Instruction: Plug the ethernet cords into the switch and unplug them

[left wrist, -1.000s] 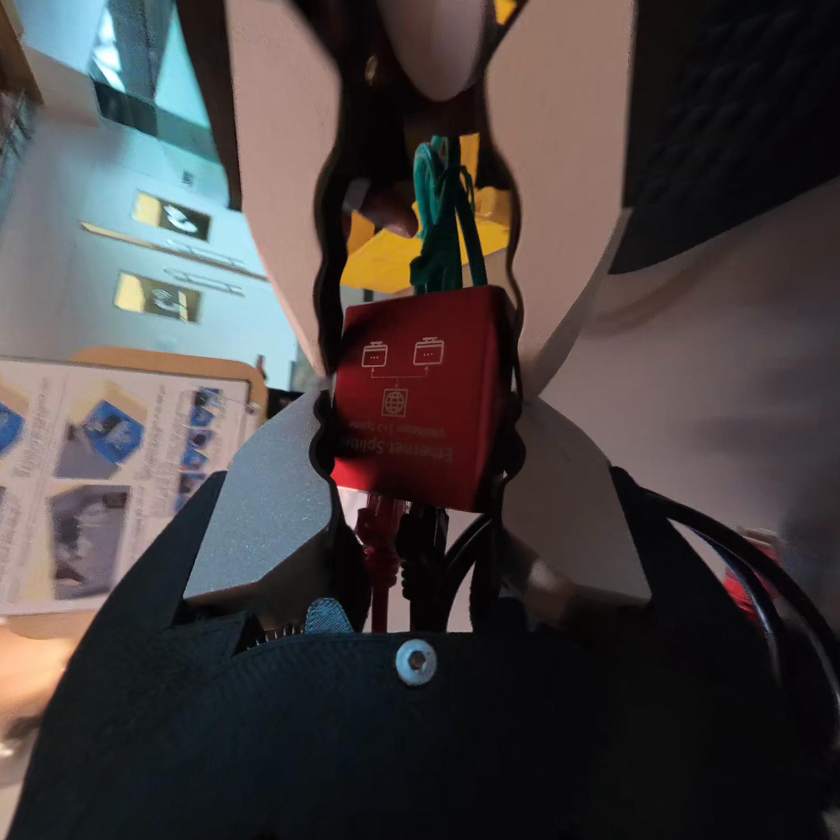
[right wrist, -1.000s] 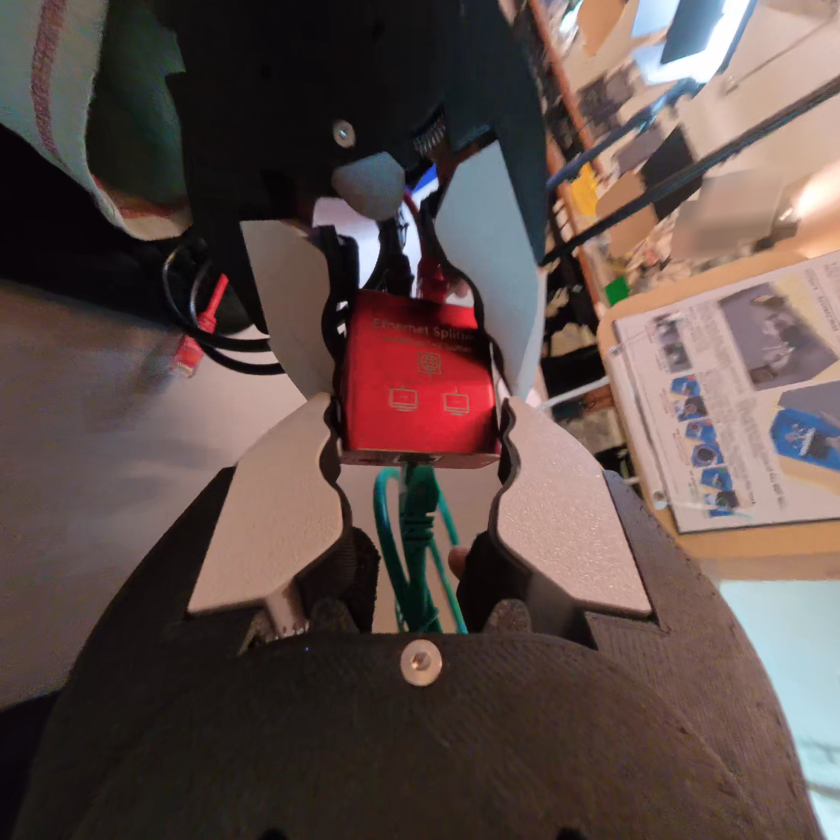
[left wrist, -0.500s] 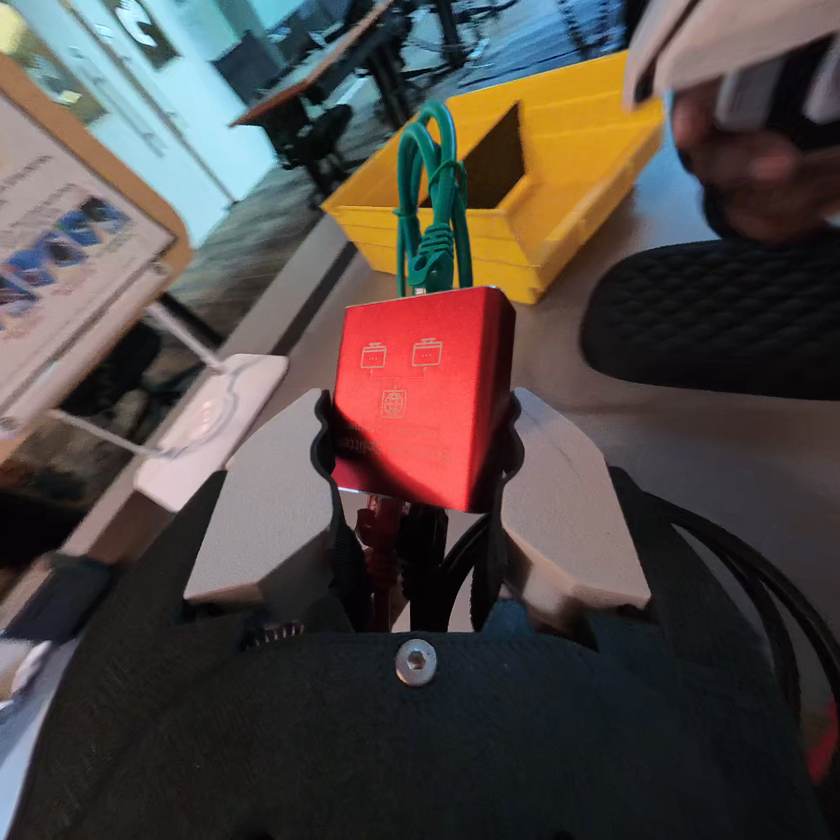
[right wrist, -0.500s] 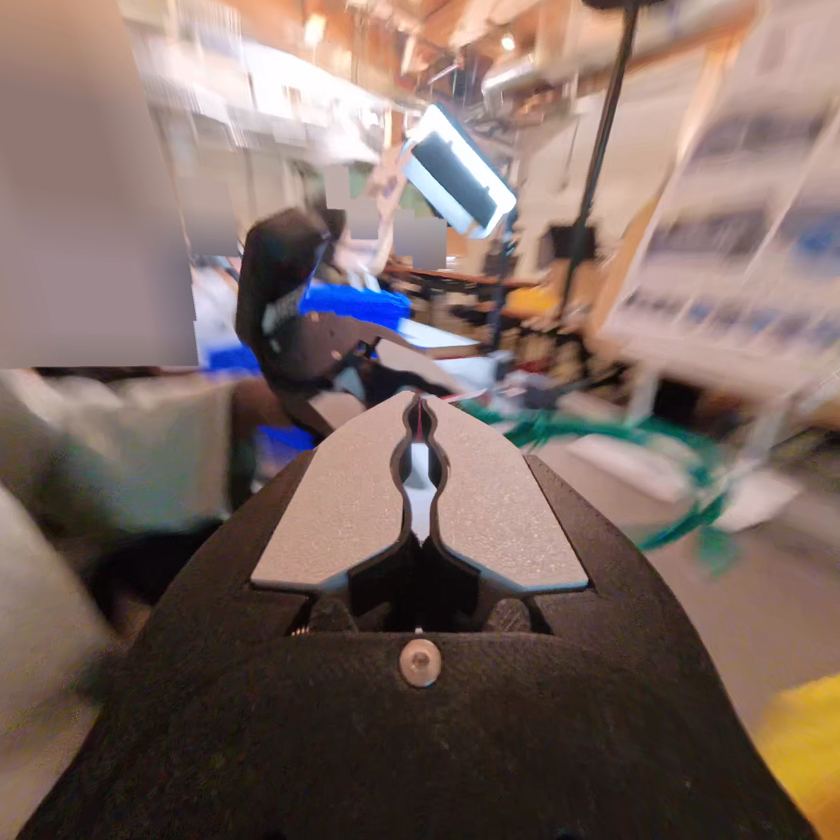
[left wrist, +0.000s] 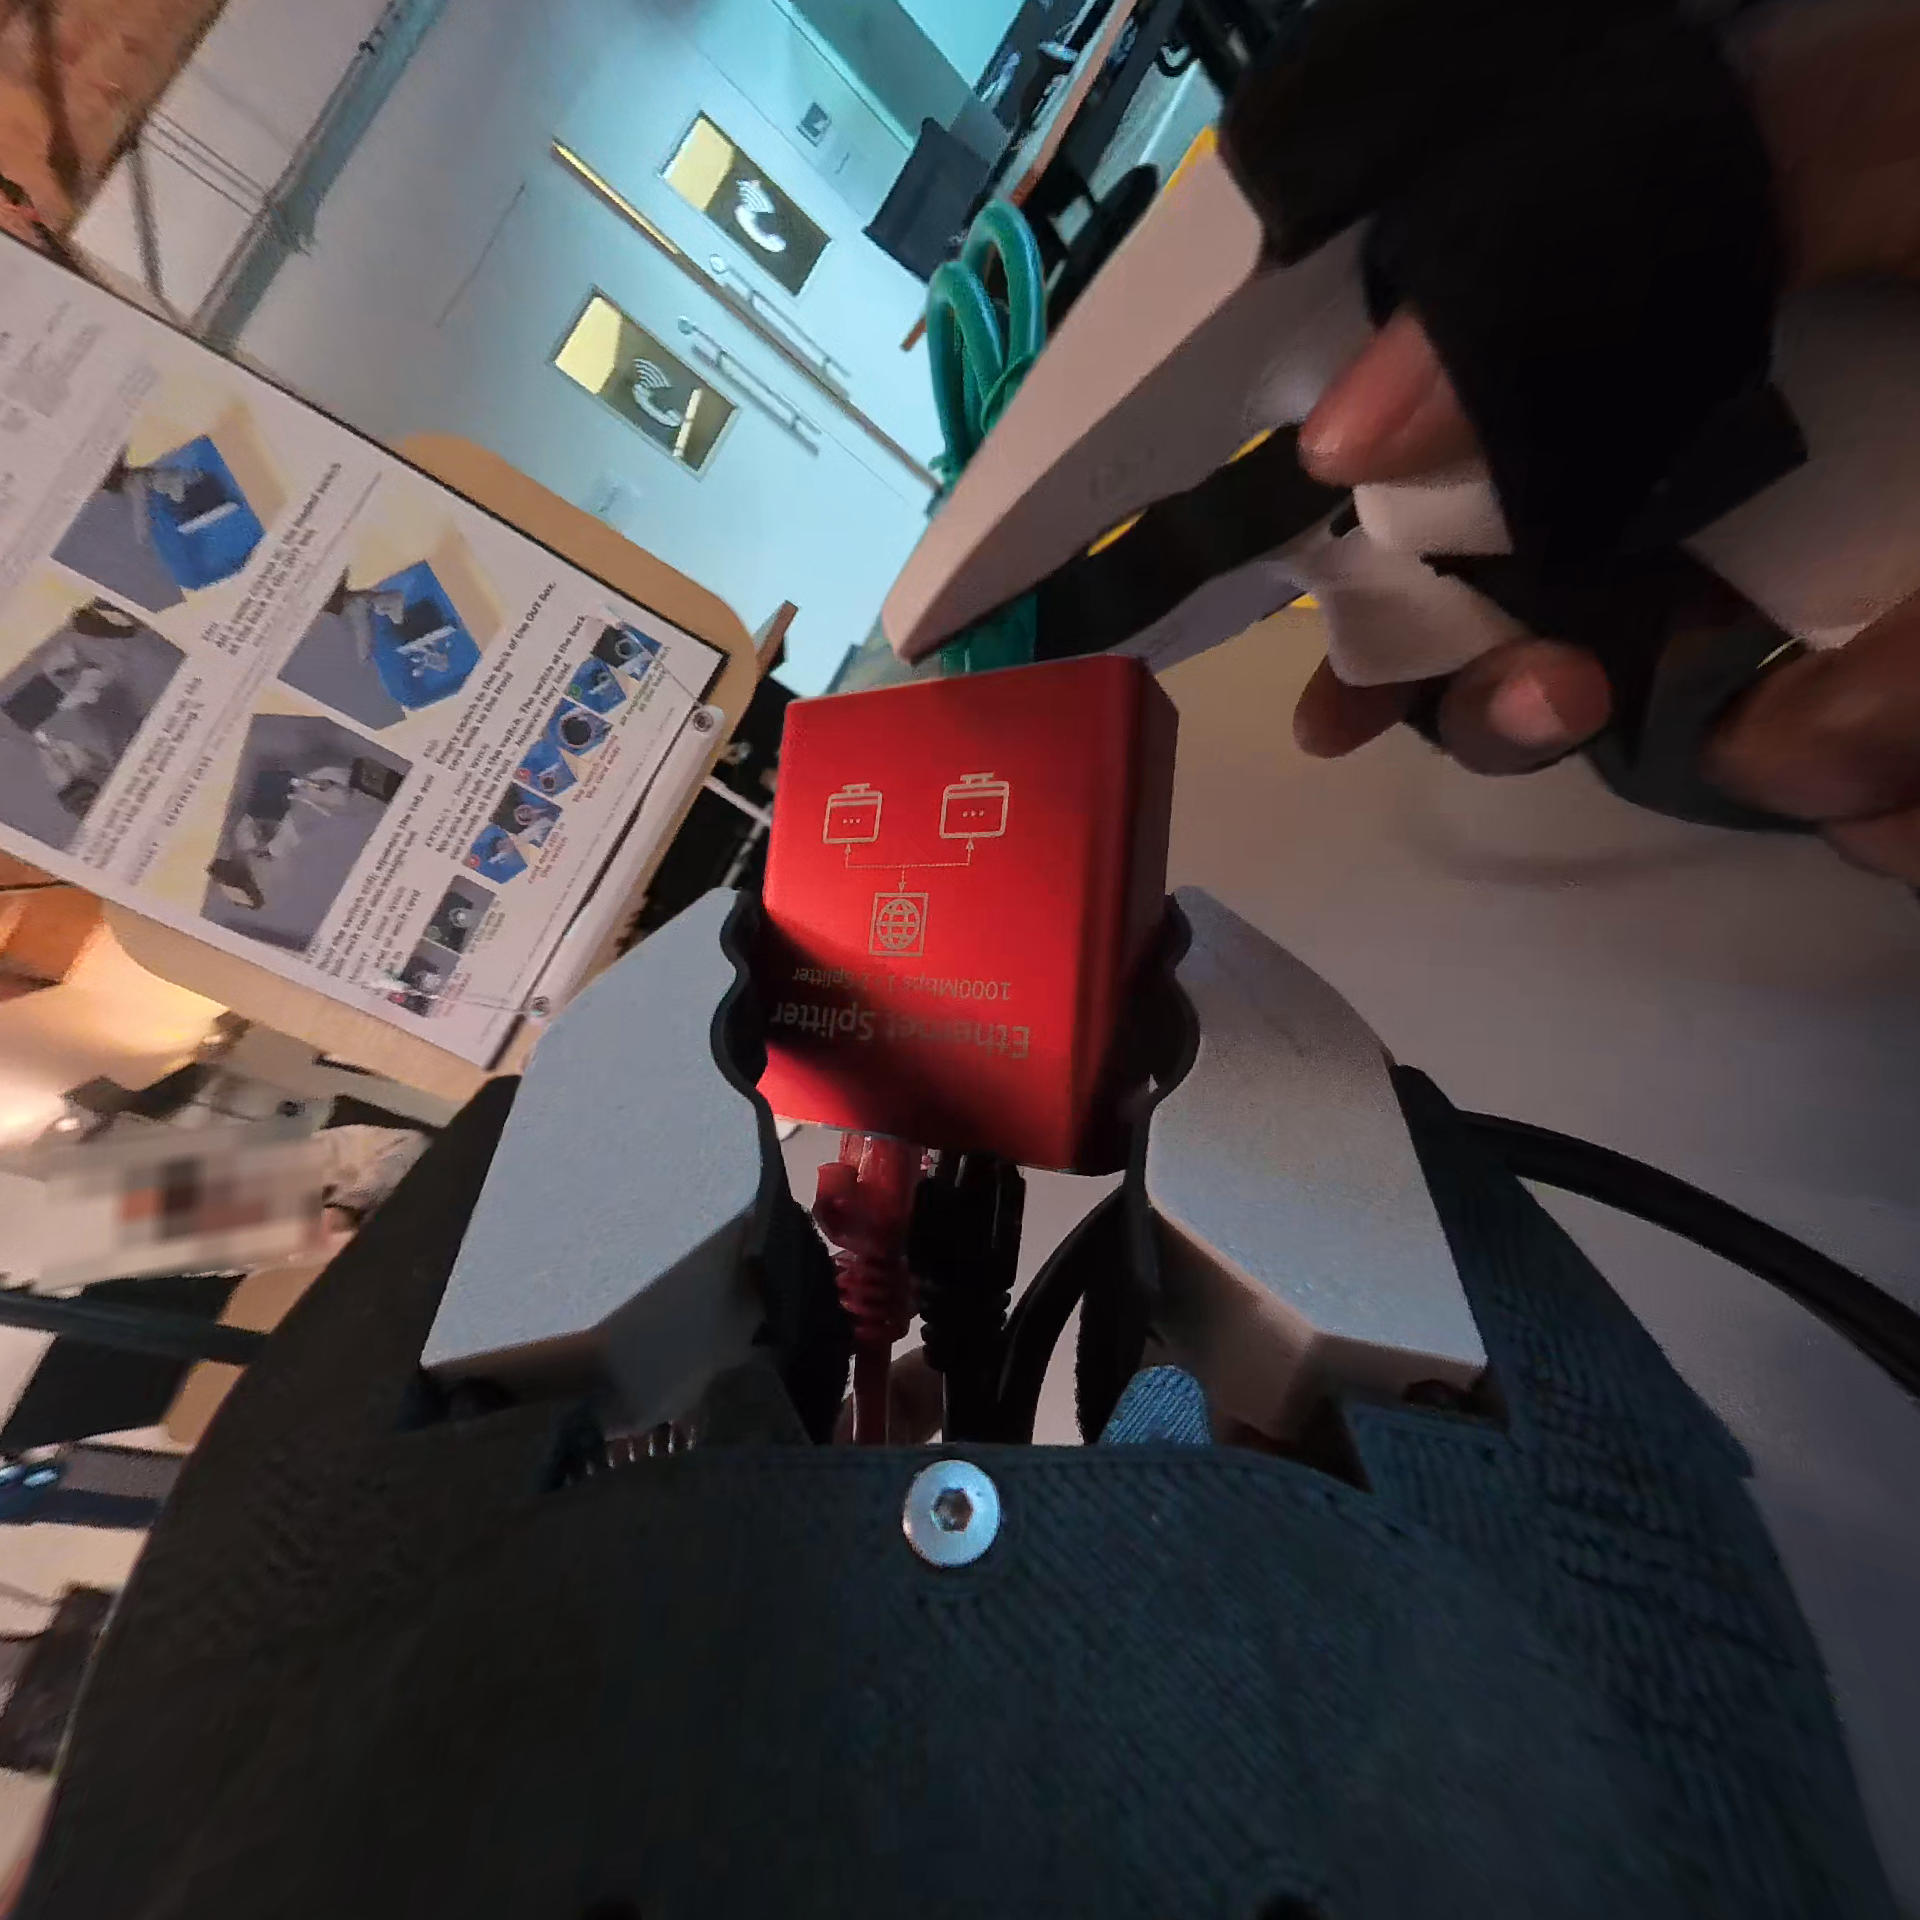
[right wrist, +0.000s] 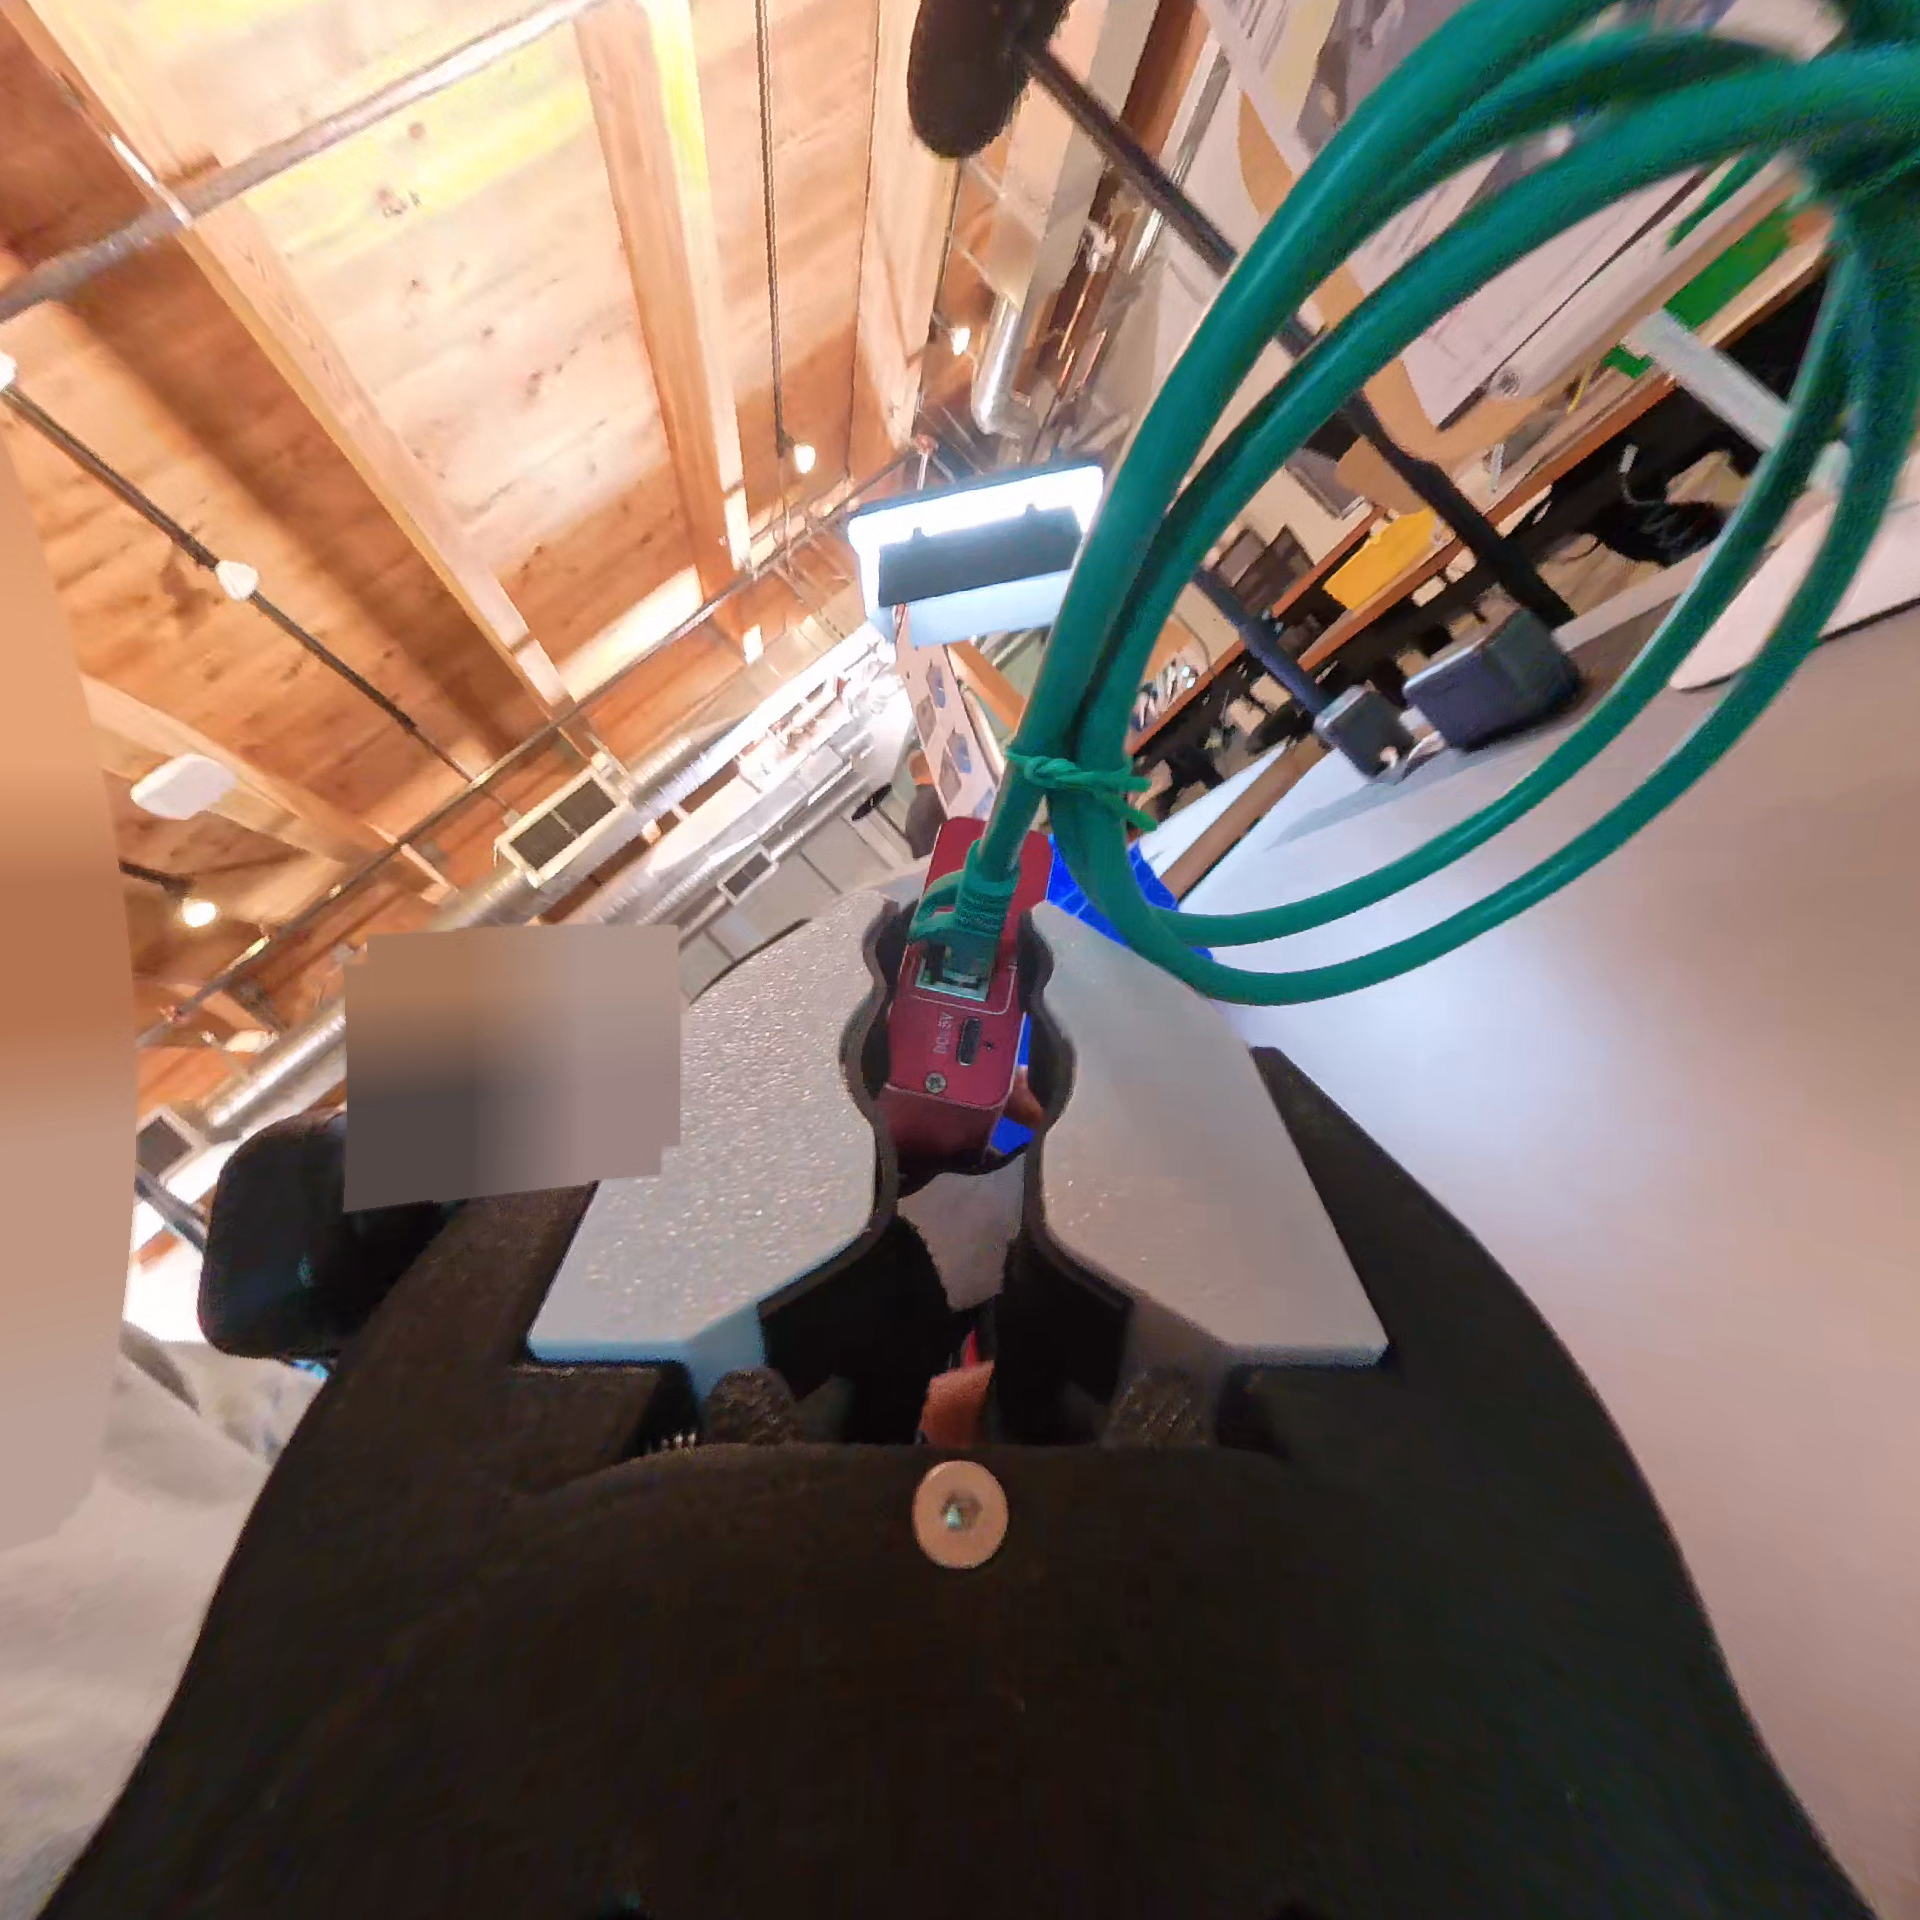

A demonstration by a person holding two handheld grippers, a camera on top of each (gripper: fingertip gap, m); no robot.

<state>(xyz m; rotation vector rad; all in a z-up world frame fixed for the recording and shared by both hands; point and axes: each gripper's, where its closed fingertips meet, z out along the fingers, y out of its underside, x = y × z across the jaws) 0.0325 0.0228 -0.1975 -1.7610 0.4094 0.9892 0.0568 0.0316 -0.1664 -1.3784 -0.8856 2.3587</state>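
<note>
My left gripper (left wrist: 956,935) is shut on the red switch (left wrist: 977,748) and holds it above the table. A red cord plug (left wrist: 862,1216) and a black cord plug (left wrist: 966,1226) sit in the switch's near end. The green cord (left wrist: 977,312) is plugged into its far end. My right gripper (right wrist: 956,925) has its jaws partly open on either side of the green plug (right wrist: 977,904), with the switch's end face (right wrist: 945,1060) showing between them. I cannot tell whether they touch the plug. The coiled green cord (right wrist: 1299,416) hangs to the right. One right finger (left wrist: 1091,416) and a gloved hand (left wrist: 1558,364) show in the left wrist view.
A poster board (left wrist: 312,675) on a stand is to the left. The grey table (left wrist: 1558,1039) lies on the right, and also shows in the right wrist view (right wrist: 1558,1039). A black cable (left wrist: 1714,1226) trails off right. A dark device (right wrist: 1486,675) sits at the table's far edge. Less than 4 cm separates the two grippers' tips.
The right gripper let go of the switch, swung away shut, and has come back with its jaws partly open at the green plug. The left gripper has kept hold of the switch while tilting.
</note>
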